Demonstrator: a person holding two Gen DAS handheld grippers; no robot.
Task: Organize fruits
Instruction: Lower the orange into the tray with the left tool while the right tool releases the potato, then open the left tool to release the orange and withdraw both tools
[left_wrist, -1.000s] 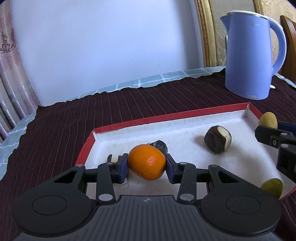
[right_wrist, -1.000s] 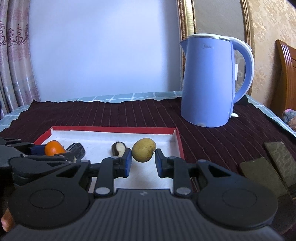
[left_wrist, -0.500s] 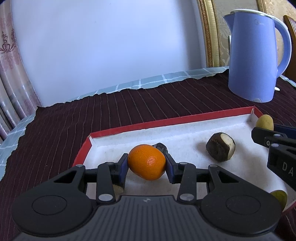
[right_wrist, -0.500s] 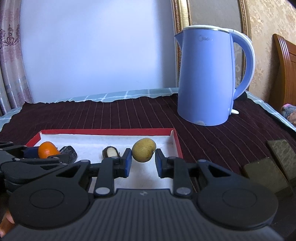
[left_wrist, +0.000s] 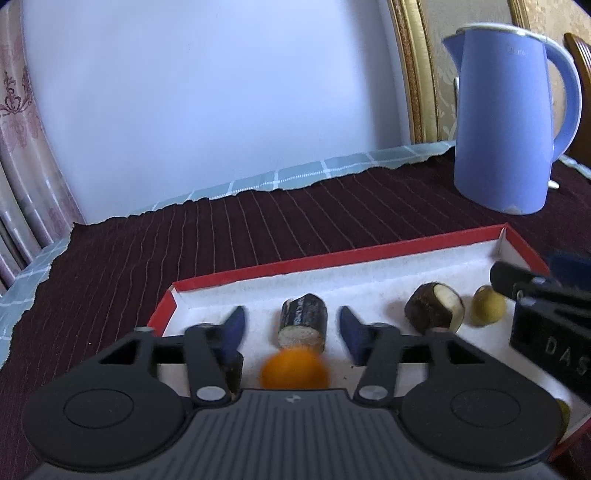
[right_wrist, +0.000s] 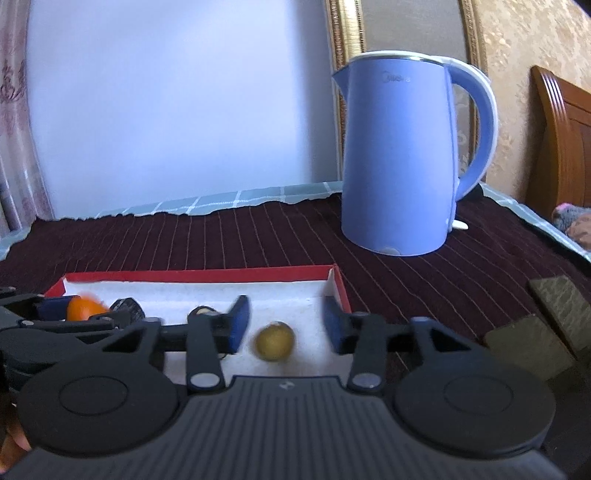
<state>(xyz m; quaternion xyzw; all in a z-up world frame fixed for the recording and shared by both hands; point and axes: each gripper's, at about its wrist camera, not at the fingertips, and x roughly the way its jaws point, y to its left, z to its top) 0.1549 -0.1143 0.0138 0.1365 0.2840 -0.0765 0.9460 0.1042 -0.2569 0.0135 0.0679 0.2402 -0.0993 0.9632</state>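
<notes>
Dropping step: both hand-held grippers (left_wrist: 290, 328) (right_wrist: 282, 328) wide, orange (left_wrist: 294, 369) and yellow fruit (right_wrist: 275, 340) loose in the tray (left_wrist: 332, 260); next, fetch more.

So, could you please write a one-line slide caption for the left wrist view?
Open left gripper above a blurred orange citrus fruit in the red-rimmed white tray, beside a dark cut cane piece.

A: Any writing to read here?

B: White letters "DAS", cut off by the frame's right edge, on the black body of the right gripper (left_wrist: 546, 306) in the left wrist view.

A: And the blue kettle (right_wrist: 402, 162)?

B: A faint brand mark near its top rim, too blurred to read.
</notes>
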